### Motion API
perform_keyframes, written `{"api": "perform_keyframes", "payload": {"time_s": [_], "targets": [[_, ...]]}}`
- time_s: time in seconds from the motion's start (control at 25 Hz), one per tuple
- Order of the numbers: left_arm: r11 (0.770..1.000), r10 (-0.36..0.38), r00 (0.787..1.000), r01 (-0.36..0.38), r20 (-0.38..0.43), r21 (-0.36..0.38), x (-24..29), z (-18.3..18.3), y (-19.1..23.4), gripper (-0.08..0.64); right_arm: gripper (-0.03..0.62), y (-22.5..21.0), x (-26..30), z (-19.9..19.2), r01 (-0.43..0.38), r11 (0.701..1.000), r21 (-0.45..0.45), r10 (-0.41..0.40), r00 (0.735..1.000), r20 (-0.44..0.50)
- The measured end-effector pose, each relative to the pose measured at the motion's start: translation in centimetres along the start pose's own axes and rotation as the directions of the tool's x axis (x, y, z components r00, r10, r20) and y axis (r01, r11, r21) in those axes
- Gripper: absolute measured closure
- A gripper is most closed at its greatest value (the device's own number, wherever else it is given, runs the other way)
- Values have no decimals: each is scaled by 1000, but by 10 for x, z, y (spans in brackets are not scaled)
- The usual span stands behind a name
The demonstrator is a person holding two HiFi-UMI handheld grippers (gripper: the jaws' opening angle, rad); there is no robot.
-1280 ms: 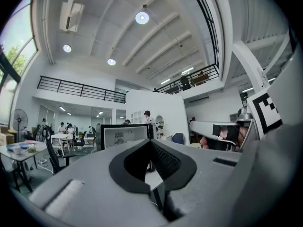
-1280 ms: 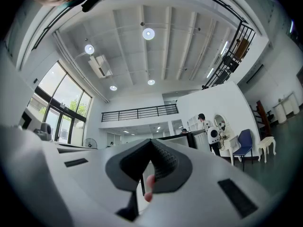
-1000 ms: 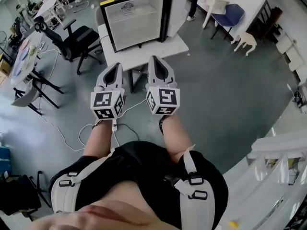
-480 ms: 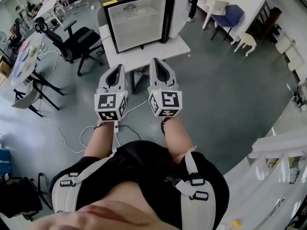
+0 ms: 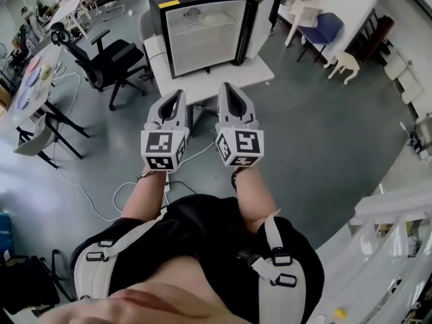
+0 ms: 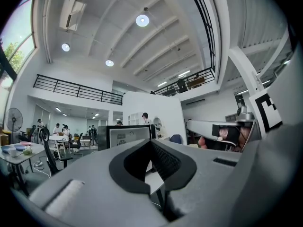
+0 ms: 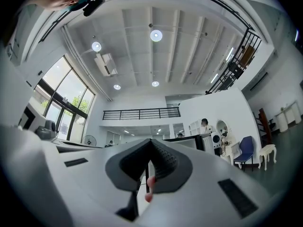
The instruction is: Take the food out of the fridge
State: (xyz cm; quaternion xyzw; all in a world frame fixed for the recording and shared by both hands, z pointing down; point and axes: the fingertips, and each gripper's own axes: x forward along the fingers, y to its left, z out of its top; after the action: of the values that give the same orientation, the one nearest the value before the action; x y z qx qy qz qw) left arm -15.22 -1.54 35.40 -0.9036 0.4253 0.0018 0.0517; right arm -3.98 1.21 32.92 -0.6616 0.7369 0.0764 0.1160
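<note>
A small black fridge [image 5: 202, 29] stands on a white table [image 5: 229, 79] ahead of me, its door [image 5: 262, 15] swung open to the right. The inside looks pale; I cannot make out any food. My left gripper [image 5: 179, 94] and right gripper [image 5: 227, 86] are held side by side in front of my body, short of the table's near edge, both pointing at the fridge. Both are shut with nothing between the jaws. The fridge [image 6: 124, 136] shows small beyond the left gripper [image 6: 151, 142], and its top edge [image 7: 189, 142] shows beyond the right gripper [image 7: 151, 141].
A black office chair [image 5: 108, 56] stands left of the fridge table, with desks [image 5: 34, 79] further left. A blue chair [image 5: 324, 25] and a white stool [image 5: 344, 58] are at the right. Cables [image 5: 128, 184] lie on the grey floor. A white railing [image 5: 391, 221] runs at the lower right.
The fridge and its table have drawn closer in the head view. Both grippers have advanced toward it together, still shut.
</note>
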Motion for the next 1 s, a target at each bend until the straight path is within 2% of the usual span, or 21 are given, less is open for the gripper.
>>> {"api": "perform_keyframes", "payload": {"time_s": [0.32,0.56,0.68,1.0], "targets": [[998,-32,999,31,-8,-53,10,-15,16,557,584,11,7,-18,10,997,-71,-13,999,-44],[1000,-22,1000,22,-15,-17,39,-22,26,557,584,-3,33,-28,6,998,-59,-7,1000,-28],[1000,-5,1000,6,-13,19,61,-25,28,557,584,-18,54,-37,-10,999,-51,9,1000,-23],[1000,29,999,-28,-19,11,156,-30,33,557,584,-83,127,-56,-53,998,-37,52,999,-9]]}}
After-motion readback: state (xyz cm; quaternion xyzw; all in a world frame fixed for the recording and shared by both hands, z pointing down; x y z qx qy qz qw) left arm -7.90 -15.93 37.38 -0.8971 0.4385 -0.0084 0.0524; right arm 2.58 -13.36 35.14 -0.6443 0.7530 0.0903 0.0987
